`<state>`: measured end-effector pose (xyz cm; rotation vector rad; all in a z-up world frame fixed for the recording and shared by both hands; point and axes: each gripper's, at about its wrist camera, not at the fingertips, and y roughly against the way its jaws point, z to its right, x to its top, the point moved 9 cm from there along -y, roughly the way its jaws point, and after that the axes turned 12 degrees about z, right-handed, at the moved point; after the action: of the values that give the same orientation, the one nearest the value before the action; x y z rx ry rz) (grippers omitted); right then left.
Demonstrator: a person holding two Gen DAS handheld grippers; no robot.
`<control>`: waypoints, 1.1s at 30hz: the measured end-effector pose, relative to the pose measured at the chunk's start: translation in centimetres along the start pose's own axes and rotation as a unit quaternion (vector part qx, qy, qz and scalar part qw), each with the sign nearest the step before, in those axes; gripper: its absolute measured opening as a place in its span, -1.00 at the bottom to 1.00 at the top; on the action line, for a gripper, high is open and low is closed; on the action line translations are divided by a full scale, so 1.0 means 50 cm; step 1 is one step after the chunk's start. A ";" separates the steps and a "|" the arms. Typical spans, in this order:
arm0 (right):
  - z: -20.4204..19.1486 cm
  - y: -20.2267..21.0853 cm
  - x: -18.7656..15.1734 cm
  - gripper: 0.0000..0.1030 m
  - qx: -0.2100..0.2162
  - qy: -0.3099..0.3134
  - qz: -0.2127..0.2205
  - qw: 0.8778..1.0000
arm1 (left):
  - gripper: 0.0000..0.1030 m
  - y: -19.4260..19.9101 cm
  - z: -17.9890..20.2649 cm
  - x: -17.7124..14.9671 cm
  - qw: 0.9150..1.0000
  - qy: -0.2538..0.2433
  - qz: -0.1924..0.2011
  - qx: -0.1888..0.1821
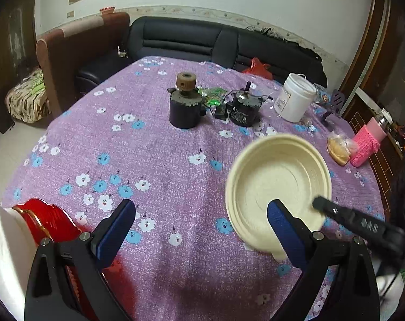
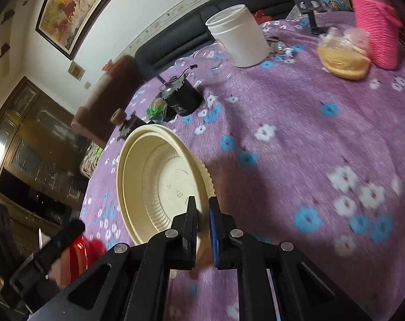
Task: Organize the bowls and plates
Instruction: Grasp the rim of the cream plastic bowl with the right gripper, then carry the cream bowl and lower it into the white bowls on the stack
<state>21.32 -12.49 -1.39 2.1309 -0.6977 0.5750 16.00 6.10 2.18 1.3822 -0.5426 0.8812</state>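
A cream plastic bowl [image 1: 278, 184] is held tilted above the purple flowered tablecloth [image 1: 159, 144]. My right gripper [image 2: 202, 211] is shut on its rim, one finger inside and one outside the bowl [image 2: 154, 176]. The right gripper also shows in the left wrist view [image 1: 317, 203] at the bowl's right edge. My left gripper [image 1: 201, 214] is open and empty, just left of the bowl. A red dish with a gold rim [image 1: 48, 222] sits at the table's near left, partly behind my left finger; it also shows blurred in the right wrist view [image 2: 79, 254].
Two dark motors [image 1: 185, 104] [image 1: 245, 109], a white tub [image 1: 296, 99], a bagged bun [image 1: 339, 148] and a pink knitted bottle [image 1: 367, 144] stand at the far side of the table. A black sofa [image 1: 202, 42] is behind.
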 end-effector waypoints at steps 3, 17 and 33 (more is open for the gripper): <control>-0.002 0.024 -0.001 -0.79 -0.005 0.013 0.019 1.000 | 0.92 0.005 0.001 0.002 1.000 0.004 -0.001 -0.002; -0.010 -0.023 0.077 0.00 -0.056 0.015 0.116 0.992 | 0.91 -0.094 -0.024 0.016 0.995 0.086 -0.051 -0.019; 0.051 -0.066 0.013 -0.71 -0.071 -0.009 0.051 0.996 | -0.10 -0.216 0.106 -0.046 0.992 0.006 -0.113 -0.056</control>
<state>24.38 -12.96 -4.27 1.9806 -0.8360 0.5452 24.06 0.85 -5.39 1.3055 -0.4114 0.6659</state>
